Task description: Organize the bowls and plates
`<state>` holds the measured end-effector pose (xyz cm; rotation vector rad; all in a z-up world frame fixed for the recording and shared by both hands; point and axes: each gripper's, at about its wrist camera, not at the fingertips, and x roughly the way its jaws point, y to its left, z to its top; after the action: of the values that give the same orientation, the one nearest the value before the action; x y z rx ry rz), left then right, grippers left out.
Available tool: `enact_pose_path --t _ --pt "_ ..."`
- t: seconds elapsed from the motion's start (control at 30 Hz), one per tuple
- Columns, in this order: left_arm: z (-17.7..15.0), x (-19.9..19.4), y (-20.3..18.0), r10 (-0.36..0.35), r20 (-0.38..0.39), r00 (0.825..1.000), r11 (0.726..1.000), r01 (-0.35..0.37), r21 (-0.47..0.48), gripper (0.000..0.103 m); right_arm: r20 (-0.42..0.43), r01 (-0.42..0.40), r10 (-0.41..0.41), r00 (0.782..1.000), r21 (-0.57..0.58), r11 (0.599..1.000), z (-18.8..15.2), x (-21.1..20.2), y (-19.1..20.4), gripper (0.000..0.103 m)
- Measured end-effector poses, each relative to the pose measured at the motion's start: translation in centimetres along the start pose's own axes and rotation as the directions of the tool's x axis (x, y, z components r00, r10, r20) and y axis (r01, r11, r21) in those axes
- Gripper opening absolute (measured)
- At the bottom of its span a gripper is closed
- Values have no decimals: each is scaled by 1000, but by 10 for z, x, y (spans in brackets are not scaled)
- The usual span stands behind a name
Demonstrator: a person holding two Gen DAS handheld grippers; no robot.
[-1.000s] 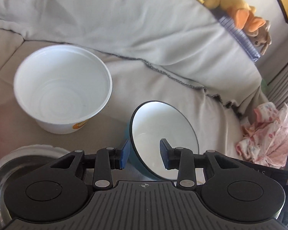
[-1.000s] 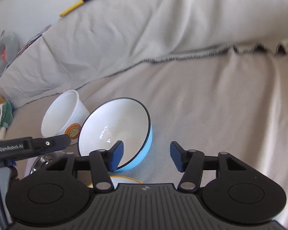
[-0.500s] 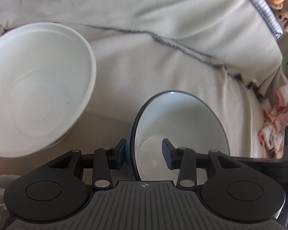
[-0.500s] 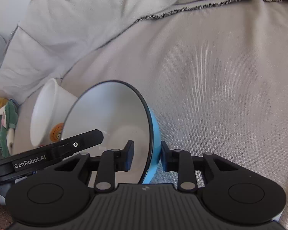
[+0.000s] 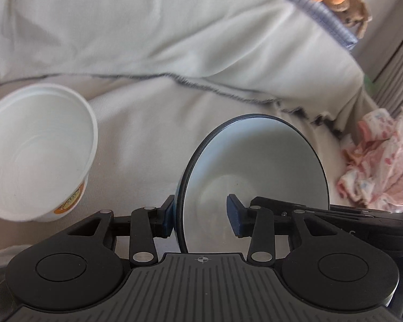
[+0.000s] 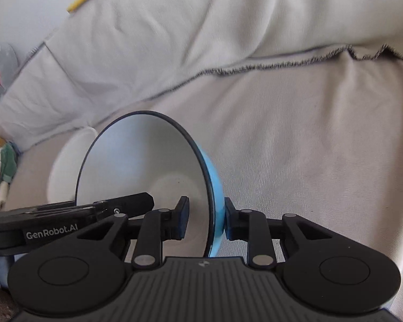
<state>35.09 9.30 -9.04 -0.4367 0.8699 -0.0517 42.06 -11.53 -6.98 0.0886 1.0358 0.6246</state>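
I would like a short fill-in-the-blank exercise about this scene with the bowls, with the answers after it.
1. The outside of the enamel bowl is light ______.
2. The right tool grips this bowl at its ______.
3. The white plastic tub lies to the ______ of the enamel bowl in the left wrist view.
4. The pink patterned cloth lies on the ______ edge of the left wrist view.

Answers: blue; rim; left; right

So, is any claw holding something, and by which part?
The right claw holds the blue bowl by its rim wall. The left claw straddles the opposite rim, one finger touching outside, the inner one apart.
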Motion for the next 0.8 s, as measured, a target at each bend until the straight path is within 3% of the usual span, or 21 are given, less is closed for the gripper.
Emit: enact_pose_path --t 0.17,0.37,0.6,0.8 --pt "-16 -41 -25 -64 9 998 998 64 21 44 4 -3 3 1000 16 1000 -17 -43 3 27" --pt "-63 -46 -30 -122 -97 988 993 121 -10 44 -34 3 -3 999 8 1000 -65 -71 -3 27" --pt "-94 -28 -17 -98 -158 983 995 91 -49 44 -122 13 -6 992 60 998 -94 -38 -18 27" --pt "-97 -25 -10 -68 -142 987 997 60 -54 44 -85 -1 5 996 49 999 -103 -27 -17 26"
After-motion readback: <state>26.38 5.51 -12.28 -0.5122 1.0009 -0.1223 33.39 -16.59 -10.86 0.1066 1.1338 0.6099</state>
